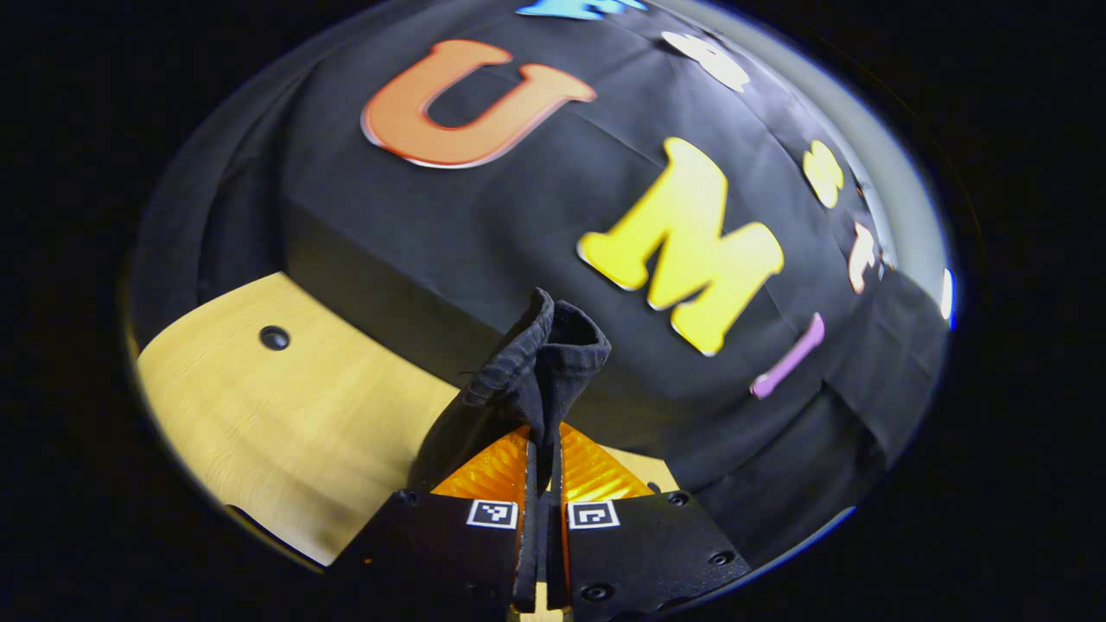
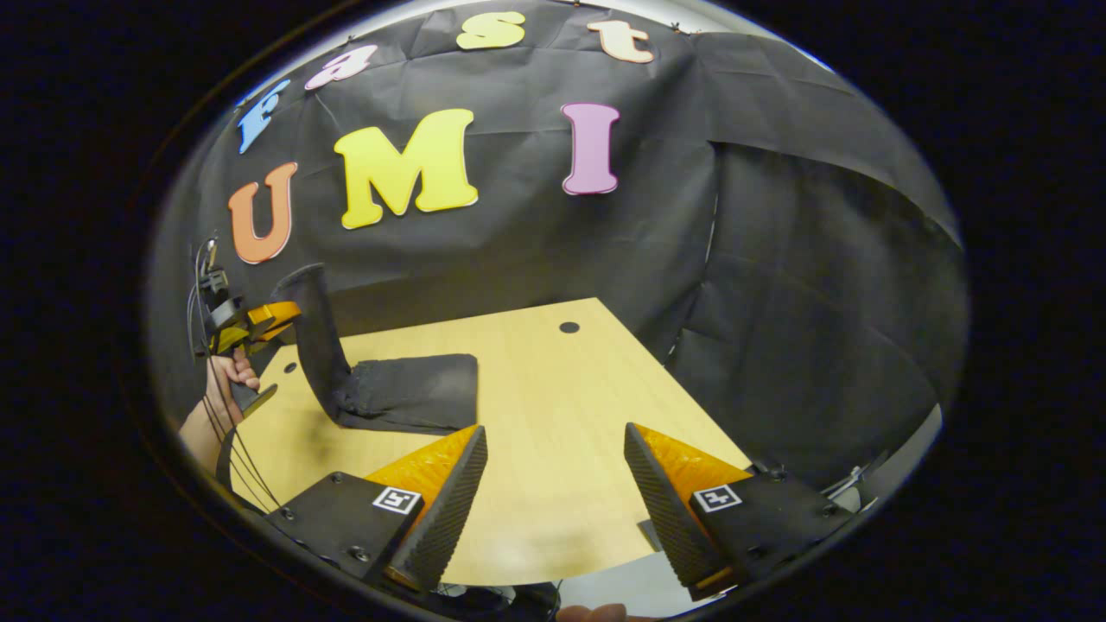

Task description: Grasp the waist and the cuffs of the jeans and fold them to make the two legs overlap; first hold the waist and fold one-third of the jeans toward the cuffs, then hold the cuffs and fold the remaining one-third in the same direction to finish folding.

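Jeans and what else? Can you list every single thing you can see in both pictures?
jeans: one pair, black, one end lifted off the table by the left gripper, the rest lying folded on the tabletop
table: one, light wood with small dark holes, under the jeans
booth wall: black cloth, behind and beside the table
cables: a few, dark, hanging by the person's forearm
left gripper: one, fingers shut on the jeans' edge, raised above the table's far left
right gripper: one, fingers wide apart, holding nothing, over the table's near edge
hand: one, holding the left gripper's handle
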